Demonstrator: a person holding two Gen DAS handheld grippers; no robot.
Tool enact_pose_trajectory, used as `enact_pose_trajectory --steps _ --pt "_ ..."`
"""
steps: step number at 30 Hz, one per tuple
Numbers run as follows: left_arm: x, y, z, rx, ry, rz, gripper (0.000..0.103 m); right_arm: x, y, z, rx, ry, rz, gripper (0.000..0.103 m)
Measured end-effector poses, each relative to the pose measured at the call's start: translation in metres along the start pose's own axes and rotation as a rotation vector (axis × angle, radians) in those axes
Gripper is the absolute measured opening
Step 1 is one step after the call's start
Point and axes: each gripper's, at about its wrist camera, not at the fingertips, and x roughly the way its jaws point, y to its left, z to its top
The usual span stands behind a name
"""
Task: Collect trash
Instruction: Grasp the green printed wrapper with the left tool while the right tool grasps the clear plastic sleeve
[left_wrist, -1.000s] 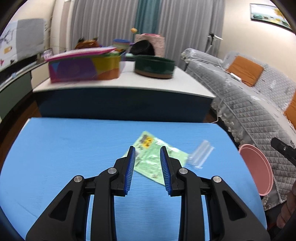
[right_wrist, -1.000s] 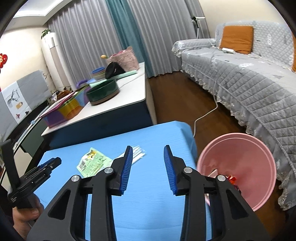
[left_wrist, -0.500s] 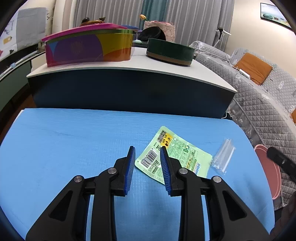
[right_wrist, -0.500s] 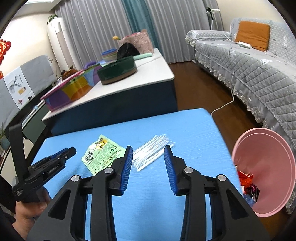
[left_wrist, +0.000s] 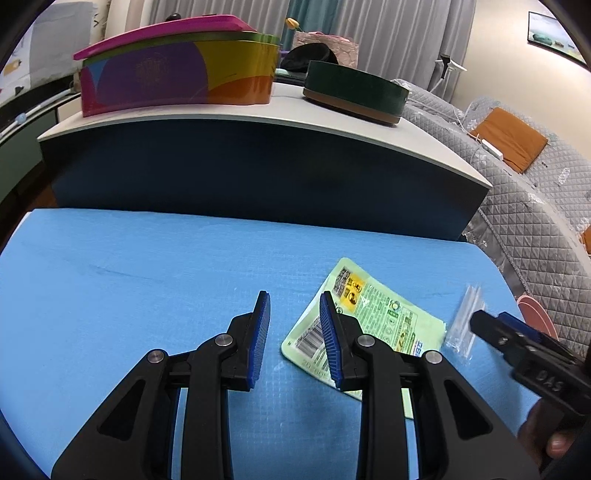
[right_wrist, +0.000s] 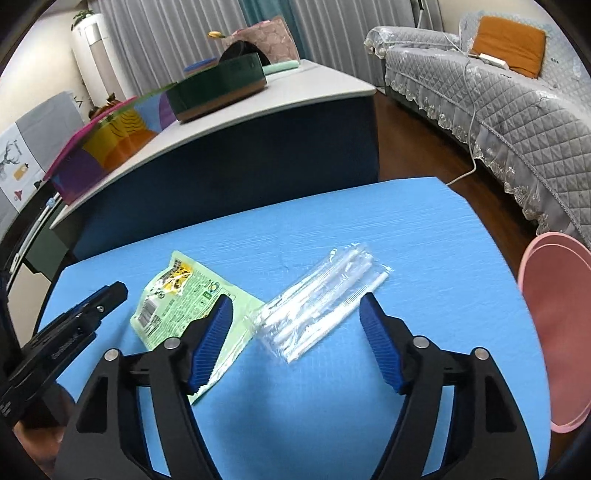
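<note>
A green snack wrapper (left_wrist: 384, 321) (right_wrist: 177, 295) lies flat on the blue table (left_wrist: 129, 295) (right_wrist: 406, 240). Just right of it lies a clear packet of white straws (right_wrist: 317, 306) (left_wrist: 465, 321). My left gripper (left_wrist: 294, 299) hovers at the wrapper's left edge with a narrow gap and nothing between its fingers. My right gripper (right_wrist: 295, 301) is low over the straw packet. Its jaws are opening wide, the packet lies between the fingertips, and the pads do not touch it. A pink bin (right_wrist: 554, 325) (left_wrist: 535, 317) stands off the table's right edge.
Behind the table stands a dark cabinet with a white top (left_wrist: 332, 129), carrying a colourful tin (left_wrist: 177, 74) and a round green box (left_wrist: 354, 92). A grey quilted sofa (right_wrist: 517, 110) runs along the right, with a white cable (right_wrist: 465, 173) on the wooden floor.
Both grippers came forward and down toward the table, so the wrapper and the straws are now close. The right gripper's jaws spread much wider; the left's gap is unchanged.
</note>
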Motion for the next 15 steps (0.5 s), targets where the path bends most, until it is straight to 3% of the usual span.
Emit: enact_pose_trajectory --steps 9,15 --pt "0.017 -0.011 0.003 0.040 0.044 -0.029 0.028 0.021 -0.005 0.004 0.010 0.043 -0.067 0.071" --pt "0.027 -0.012 0.002 0.049 0.113 -0.039 0.028 0.018 -0.008 0.002 -0.001 0.044 -0.114 0.064"
